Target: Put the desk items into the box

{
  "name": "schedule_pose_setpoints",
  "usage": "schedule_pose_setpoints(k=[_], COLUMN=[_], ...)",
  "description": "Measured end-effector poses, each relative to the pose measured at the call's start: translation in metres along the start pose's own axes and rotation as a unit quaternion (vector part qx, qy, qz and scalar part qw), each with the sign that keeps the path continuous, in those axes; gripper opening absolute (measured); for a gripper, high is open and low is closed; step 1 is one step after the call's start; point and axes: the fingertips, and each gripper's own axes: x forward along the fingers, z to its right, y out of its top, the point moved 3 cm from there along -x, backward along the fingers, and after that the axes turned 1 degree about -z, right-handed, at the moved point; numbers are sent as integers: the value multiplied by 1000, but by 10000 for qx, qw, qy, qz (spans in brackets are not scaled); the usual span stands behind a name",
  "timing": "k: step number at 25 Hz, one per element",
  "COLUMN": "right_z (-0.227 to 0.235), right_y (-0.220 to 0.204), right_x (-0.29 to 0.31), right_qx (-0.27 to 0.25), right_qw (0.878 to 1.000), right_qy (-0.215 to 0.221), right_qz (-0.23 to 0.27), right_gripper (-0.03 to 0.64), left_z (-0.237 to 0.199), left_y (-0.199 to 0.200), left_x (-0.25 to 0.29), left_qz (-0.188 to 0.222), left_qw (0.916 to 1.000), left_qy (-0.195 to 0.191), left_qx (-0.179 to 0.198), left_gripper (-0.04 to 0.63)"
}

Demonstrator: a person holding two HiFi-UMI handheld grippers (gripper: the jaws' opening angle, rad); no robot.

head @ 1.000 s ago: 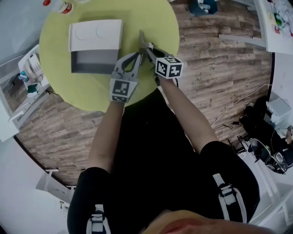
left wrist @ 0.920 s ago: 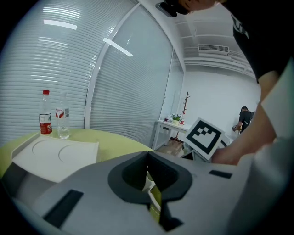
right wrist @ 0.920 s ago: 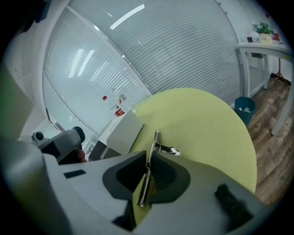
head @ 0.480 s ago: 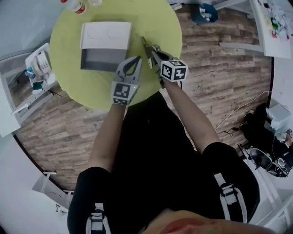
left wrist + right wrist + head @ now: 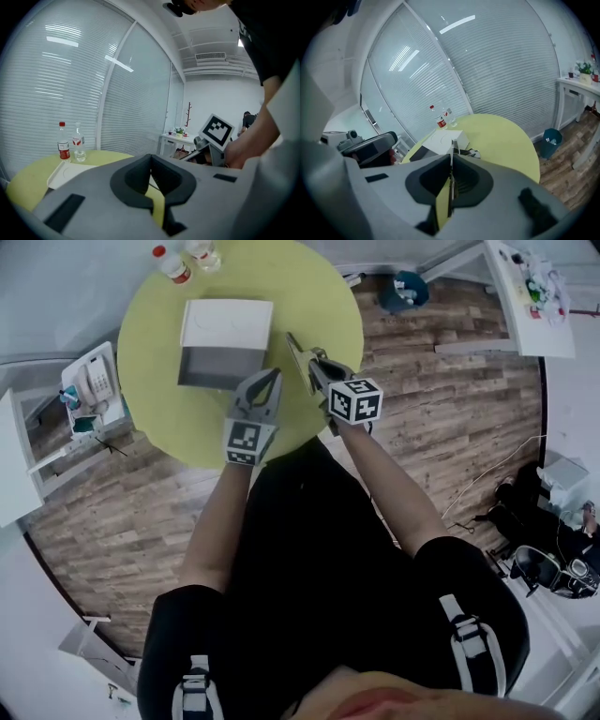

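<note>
A white box (image 5: 220, 367) stands open on the round yellow-green table (image 5: 309, 287), its lid folded back on the far side. My right gripper (image 5: 307, 354) hovers over the table to the box's right, shut on a thin grey item (image 5: 293, 341) that pokes out past the tips. In the right gripper view that thin item (image 5: 453, 146) stands edge-on between the jaws of my right gripper (image 5: 451, 157), with the box (image 5: 445, 139) beyond. My left gripper (image 5: 272, 377) is just in front of the box, tips together and holding nothing. In the left gripper view my left gripper (image 5: 150, 158) looks shut.
Two bottles (image 5: 178, 263) stand at the table's far edge, also seen as bottles (image 5: 62, 140) in the left gripper view. A telephone (image 5: 89, 381) sits on a side stand left of the table. A blue bin (image 5: 403, 289) is on the wooden floor to the right.
My left gripper has drawn back from the right one, which still carries the thin item. The head view has shifted, so the table and box appear further right and lower.
</note>
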Motion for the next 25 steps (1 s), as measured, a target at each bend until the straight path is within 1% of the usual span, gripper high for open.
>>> schedule_pose_setpoints(k=[5,10,16,21,25], right_z=[-32,-68,-111,-145,-163], right_y=[4,3,2,-6,-6], right_x=[-15,-17,-4,7,20], right_qx=[-221,-484,-833,-1132,-1379], right_qw=[9997,9984,9952,9908,9864], right_qy=[107,292,478,654,787], right_qz=[63,-32,-176,-339,-415], right_gripper=[29,29,29,29,29], left_z=[0,-6,-24,-40,-52], left_y=[10,14,14,4,-4], left_x=[-30,-62,-100,-129,-144], left_qz=[158,289,406,437,456], left_qw=[9998,9991,9977,9961,9941], left_qy=[130,301,543,755,960], left_qx=[21,17,-16,-112,-215], left_gripper=[12,11,11,11,12])
